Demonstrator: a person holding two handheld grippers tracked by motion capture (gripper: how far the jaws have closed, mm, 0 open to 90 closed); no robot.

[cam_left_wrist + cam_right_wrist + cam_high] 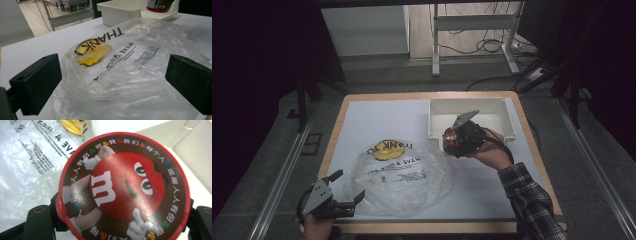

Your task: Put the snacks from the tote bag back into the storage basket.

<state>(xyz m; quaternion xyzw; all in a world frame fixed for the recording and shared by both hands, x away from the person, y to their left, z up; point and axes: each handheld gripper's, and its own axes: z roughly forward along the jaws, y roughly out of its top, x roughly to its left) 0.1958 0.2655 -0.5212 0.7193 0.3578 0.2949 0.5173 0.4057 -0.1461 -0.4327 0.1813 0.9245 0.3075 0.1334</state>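
Right tongs (451,141) clamp round red-lidded candy tub (123,186), held above tabletop (482,190) between white plastic bin (472,106) and crumpled clear plastic bag (399,172). Left tongs (346,186) wide apart, empty, at bag's edge. Tub lifted, not yet placed.

dim, dark-edged high view; brighter gripper views, glare on the plastic bag (130,65)
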